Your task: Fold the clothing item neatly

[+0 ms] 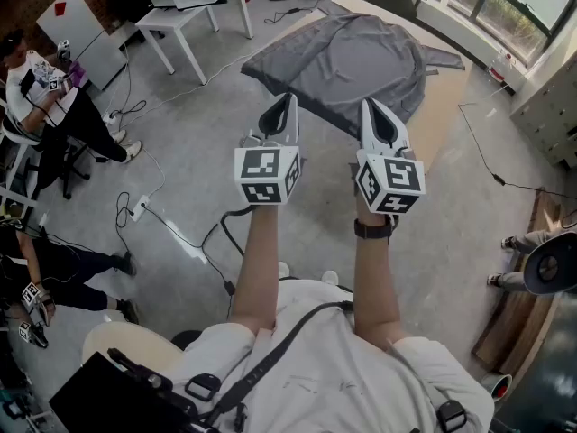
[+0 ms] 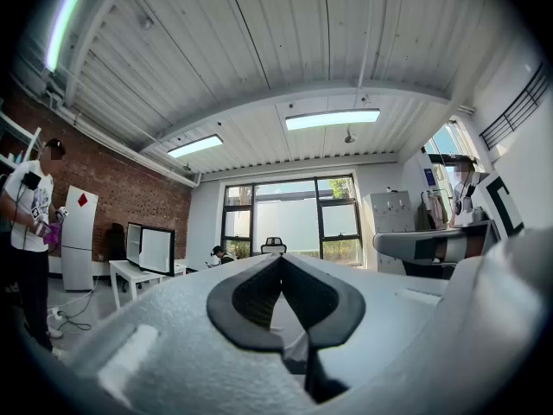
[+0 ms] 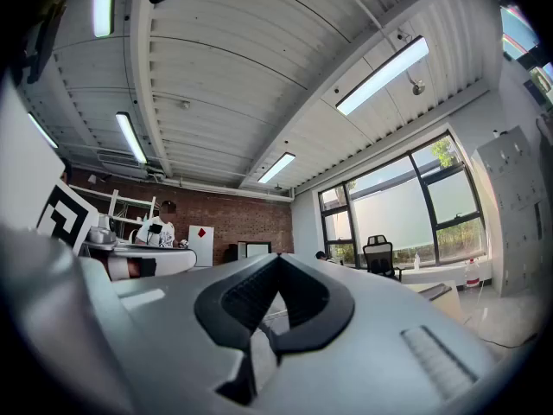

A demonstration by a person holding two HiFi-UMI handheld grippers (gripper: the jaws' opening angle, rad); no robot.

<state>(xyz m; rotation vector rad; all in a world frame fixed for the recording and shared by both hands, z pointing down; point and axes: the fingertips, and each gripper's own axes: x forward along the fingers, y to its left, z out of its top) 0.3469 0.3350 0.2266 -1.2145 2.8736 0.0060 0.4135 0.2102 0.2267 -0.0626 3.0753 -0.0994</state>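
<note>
A grey clothing item (image 1: pixel 352 61) lies spread out and rumpled on a light wooden table (image 1: pixel 448 97) at the top centre of the head view. Both grippers are held up side by side in front of me, nearer than the table and pointing toward the garment. The left gripper (image 1: pixel 288 100) is shut with nothing in it, and so is the right gripper (image 1: pixel 371 106). In the left gripper view the left gripper (image 2: pixel 281 259) points level across the room with its jaws closed tip to tip. The right gripper (image 3: pixel 278 259) stands the same way in the right gripper view. Neither of these two views shows the garment.
A white table (image 1: pixel 194 12) stands at the back left. People sit along the left edge (image 1: pixel 45 106). Cables and a power strip (image 1: pixel 140 207) lie on the grey floor to my left. Someone's feet (image 1: pixel 505 260) show at the right, near a cabinet (image 1: pixel 552 106).
</note>
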